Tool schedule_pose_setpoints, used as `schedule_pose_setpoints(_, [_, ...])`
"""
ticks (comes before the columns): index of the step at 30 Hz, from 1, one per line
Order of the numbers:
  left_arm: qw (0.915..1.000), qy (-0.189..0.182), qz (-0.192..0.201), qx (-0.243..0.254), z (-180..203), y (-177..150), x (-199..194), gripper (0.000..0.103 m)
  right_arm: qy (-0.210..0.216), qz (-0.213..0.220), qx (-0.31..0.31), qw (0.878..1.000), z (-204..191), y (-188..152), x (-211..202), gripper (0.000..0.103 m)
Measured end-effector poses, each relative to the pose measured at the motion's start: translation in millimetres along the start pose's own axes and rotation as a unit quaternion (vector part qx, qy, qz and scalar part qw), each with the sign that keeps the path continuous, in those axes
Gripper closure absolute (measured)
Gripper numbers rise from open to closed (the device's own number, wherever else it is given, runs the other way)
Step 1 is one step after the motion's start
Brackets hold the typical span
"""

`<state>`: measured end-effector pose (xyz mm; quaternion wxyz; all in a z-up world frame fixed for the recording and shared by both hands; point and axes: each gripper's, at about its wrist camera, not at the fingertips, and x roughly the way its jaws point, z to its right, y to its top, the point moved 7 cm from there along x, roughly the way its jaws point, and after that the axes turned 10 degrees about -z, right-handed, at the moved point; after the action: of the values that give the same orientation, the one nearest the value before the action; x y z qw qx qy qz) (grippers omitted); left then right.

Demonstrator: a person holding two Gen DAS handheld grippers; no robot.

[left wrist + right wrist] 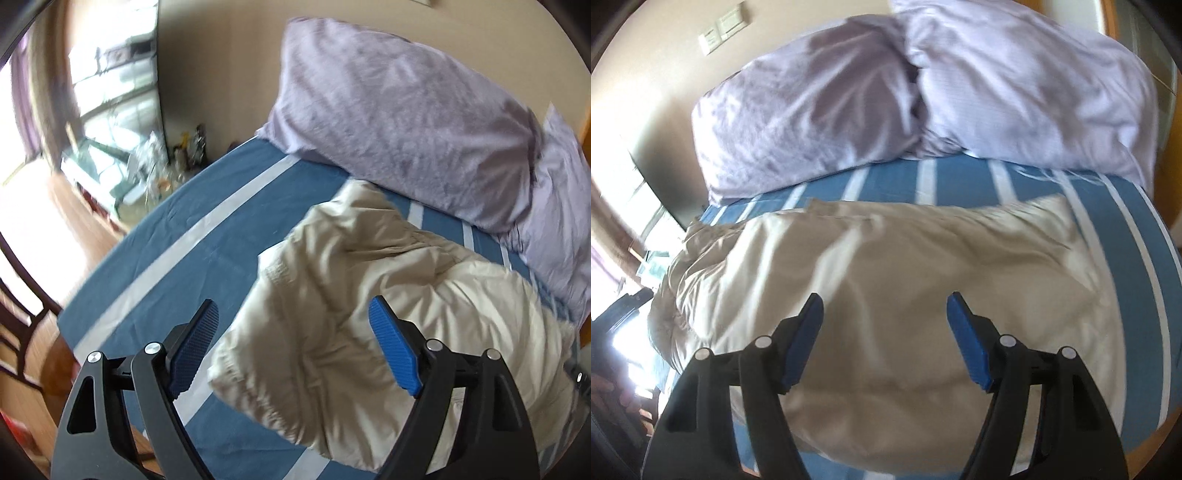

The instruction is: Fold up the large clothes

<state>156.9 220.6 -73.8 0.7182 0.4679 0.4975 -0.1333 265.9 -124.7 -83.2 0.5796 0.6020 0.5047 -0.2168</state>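
A large beige garment [354, 288] lies crumpled on the blue bed sheet with white stripes [177, 236]. My left gripper [291, 314] is open and empty, hovering above the garment's left edge. In the right wrist view the same garment [886, 258] spreads wide across the sheet [1126, 258]. My right gripper [884, 306] is open and empty, above the garment's middle. Both views are motion-blurred.
Two lilac pillows [812, 107] [1034, 81] lean against the beige wall at the bed's far side; one shows in the left wrist view [399, 110]. A window and cluttered furniture [110, 110] stand left of the bed. Wall switches [724, 29] are at upper left.
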Motion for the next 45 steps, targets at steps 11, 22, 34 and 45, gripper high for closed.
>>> schedule_pose_setpoints(11, [0.9908, -0.007, 0.001, 0.135, 94.4, -5.9, 24.1, 0.019, -0.026, -0.019, -0.052, 0.998, -51.6, 0.8, 50.1, 0.033])
schedule_pose_setpoints(22, [0.9876, -0.006, -0.027, 0.154, 124.5, -4.6, 61.9, 0.018, -0.023, -0.045, -0.035, 0.998, -44.0, 1.0, 82.5, 0.024])
schedule_pose_setpoints(34, [0.9859, 0.026, -0.032, 0.162, 130.7, -2.5, 88.9, 0.012, -0.013, -0.039, -0.036, 0.999, -40.8, -0.1, 95.0, 0.022])
schedule_pose_setpoints(45, [0.9869, 0.03, -0.053, 0.149, 123.4, -2.0, 83.7, 0.011, 0.003, -0.052, -0.039, 0.998, -38.6, 5.4, 93.0, 0.02])
